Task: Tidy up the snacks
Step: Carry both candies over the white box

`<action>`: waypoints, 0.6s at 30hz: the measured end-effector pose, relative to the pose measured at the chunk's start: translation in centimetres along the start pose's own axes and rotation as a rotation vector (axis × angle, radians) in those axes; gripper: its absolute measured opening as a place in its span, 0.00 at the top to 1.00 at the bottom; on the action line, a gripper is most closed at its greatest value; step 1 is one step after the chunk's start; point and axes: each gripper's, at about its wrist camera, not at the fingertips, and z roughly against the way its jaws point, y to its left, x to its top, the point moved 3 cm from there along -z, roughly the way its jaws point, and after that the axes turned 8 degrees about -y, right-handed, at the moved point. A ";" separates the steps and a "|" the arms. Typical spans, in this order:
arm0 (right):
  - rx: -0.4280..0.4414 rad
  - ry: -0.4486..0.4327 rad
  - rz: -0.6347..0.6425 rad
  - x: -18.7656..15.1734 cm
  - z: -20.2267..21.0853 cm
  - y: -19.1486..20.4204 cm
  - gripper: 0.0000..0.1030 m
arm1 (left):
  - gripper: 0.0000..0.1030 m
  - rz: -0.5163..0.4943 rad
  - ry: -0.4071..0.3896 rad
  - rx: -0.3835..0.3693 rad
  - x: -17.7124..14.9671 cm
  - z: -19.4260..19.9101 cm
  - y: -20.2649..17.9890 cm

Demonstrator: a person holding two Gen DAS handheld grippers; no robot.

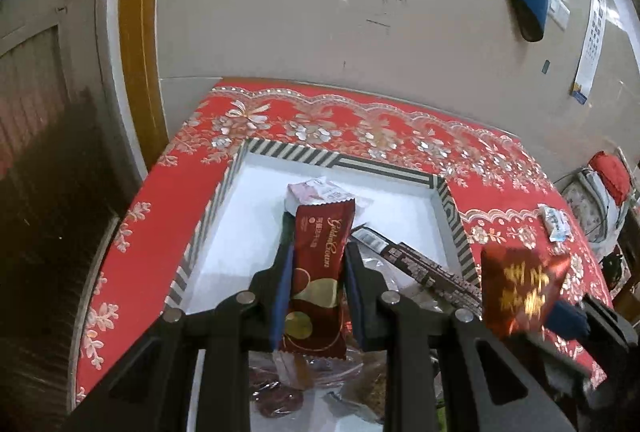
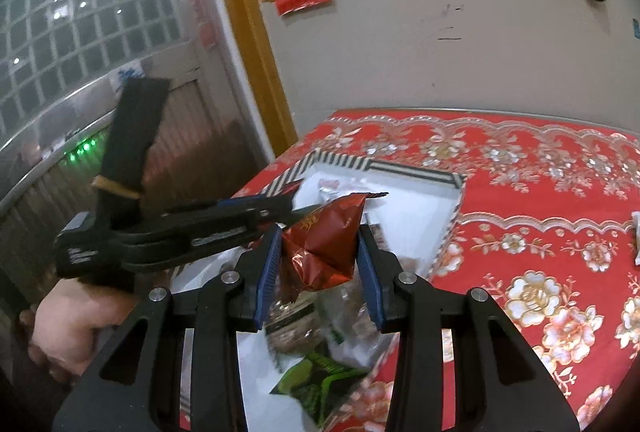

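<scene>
The left gripper (image 1: 316, 268) is clamped on a dark red snack bar (image 1: 318, 280), held above the striped-rimmed box (image 1: 400, 169) on the red flowered tablecloth (image 1: 400, 127). The right gripper (image 2: 318, 260) pinches a crinkled red foil packet (image 2: 326, 244) over the same box, where other snacks lie, including a green packet (image 2: 316, 384).

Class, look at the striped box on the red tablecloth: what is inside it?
Inside the striped box lie a pink-and-white packet, a dark printed wrapper and a green packet. The grippers and their held snacks hide the rest.
</scene>
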 end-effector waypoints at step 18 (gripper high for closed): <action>-0.055 0.045 0.103 -1.3 1.1 2.3 0.64 | 0.73 0.005 -0.005 0.034 0.0 0.0 0.9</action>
